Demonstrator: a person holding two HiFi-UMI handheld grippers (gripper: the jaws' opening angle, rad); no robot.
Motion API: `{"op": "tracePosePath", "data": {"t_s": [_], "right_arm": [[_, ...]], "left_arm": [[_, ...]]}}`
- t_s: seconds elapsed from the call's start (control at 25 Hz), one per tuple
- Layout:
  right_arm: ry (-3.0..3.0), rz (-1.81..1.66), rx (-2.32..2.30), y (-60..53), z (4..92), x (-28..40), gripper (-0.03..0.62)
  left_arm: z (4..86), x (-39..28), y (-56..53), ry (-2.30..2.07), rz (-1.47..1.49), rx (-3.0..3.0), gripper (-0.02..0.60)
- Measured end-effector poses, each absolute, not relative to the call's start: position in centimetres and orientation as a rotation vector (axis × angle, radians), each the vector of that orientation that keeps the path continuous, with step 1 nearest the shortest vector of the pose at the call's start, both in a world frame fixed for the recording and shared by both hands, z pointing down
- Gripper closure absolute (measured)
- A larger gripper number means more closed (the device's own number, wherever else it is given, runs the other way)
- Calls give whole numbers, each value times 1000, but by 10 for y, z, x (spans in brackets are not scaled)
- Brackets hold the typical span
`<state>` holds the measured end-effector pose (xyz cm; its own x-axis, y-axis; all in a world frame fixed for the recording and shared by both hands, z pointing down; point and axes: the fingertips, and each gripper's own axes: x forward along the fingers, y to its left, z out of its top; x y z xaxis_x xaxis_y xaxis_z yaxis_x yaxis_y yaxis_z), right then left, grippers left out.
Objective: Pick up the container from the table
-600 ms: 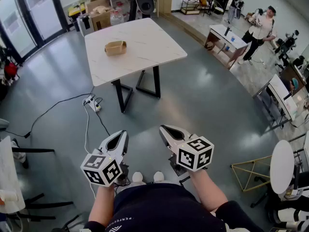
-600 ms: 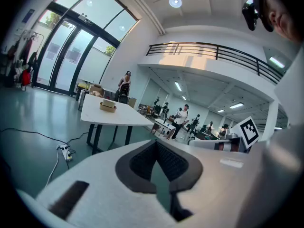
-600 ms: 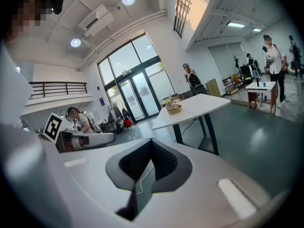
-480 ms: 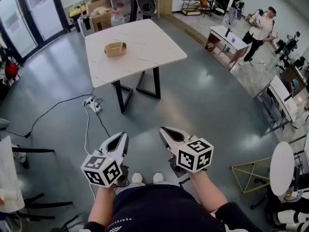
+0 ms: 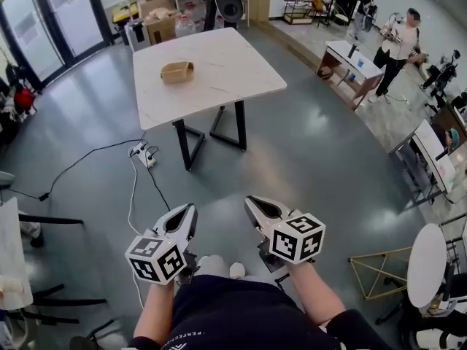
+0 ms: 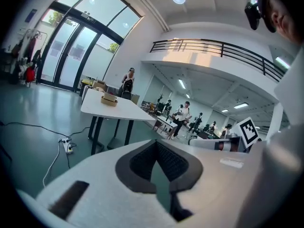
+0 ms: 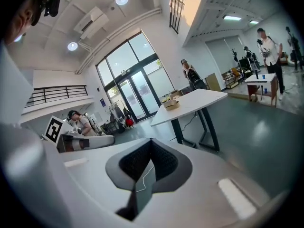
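Sitting on the far table [image 5: 226, 64], the container [image 5: 177, 72] (contents unclear); left gripper [image 5: 190, 210] and right gripper [image 5: 250, 201] clenched empty.

From head height we look steeply down, the table [image 5: 226, 64] well ahead. Low down, we sight along the left tongs [image 6: 156, 144] and right tongs [image 7: 152, 141] toward that same distant table.

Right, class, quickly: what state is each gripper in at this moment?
Left gripper: closed, holding nothing.
Right gripper: closed, holding nothing.
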<state>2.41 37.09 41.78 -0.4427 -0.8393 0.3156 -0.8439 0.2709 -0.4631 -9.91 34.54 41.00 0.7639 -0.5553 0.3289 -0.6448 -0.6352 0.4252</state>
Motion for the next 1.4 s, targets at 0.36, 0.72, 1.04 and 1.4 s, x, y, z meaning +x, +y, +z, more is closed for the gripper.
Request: {"op": "tracePosePath", "data": {"t_s": [0.36,0.72,1.04,1.4], "right_arm": [[-2509,974,1557,343,434,22,594],[-2439,1000,1549,264,444,29,594],[-2424,1003,1557,164,445,17,594],[-2389,1015,1551,88,446,-1,594]], "left_arm": [[419,-91,322,-879,283,2457,588],[428,-86,226,-871,276,2418,588],[433,-89,136,-803,286,2427,586],[439,-115,60,-819,295,2395,588]]}}
